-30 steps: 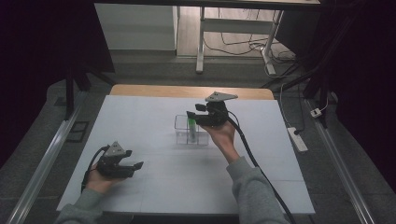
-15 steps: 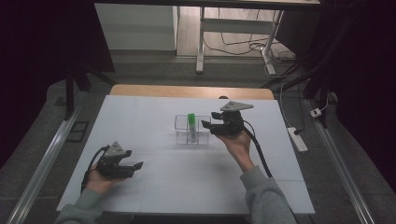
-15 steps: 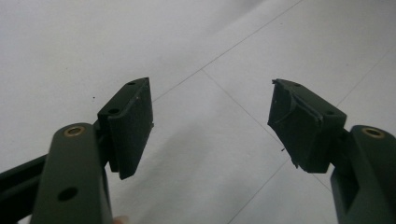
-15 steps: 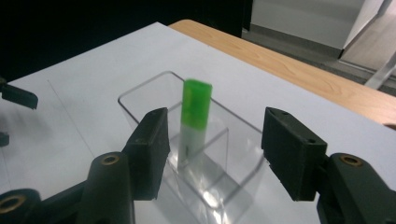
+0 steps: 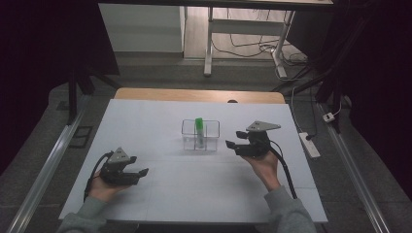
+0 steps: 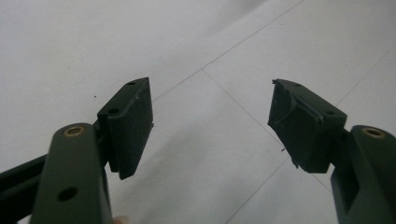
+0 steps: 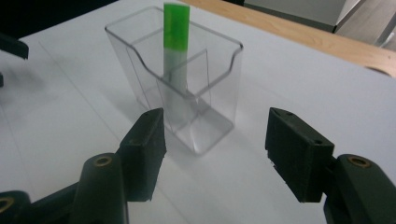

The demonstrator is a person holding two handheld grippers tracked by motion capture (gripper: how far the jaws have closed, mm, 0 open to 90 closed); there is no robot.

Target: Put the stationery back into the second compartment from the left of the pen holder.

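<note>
A clear plastic holder with divided compartments stands mid-table. A white tube with a green cap stands upright in it. My right gripper hovers just right of the holder, its jaws apart and just been opening, nothing between them. In the right gripper view the holder sits a short way beyond the jaws. My left gripper rests near the front left of the table, open over bare white surface.
The white table top has a wooden strip along its far edge. A white power strip lies off the right edge. Metal rails run along both sides.
My right gripper has let go of the green-capped tube, which now stands in the holder, and has moved right and down, away from it. The left gripper has stayed put.
</note>
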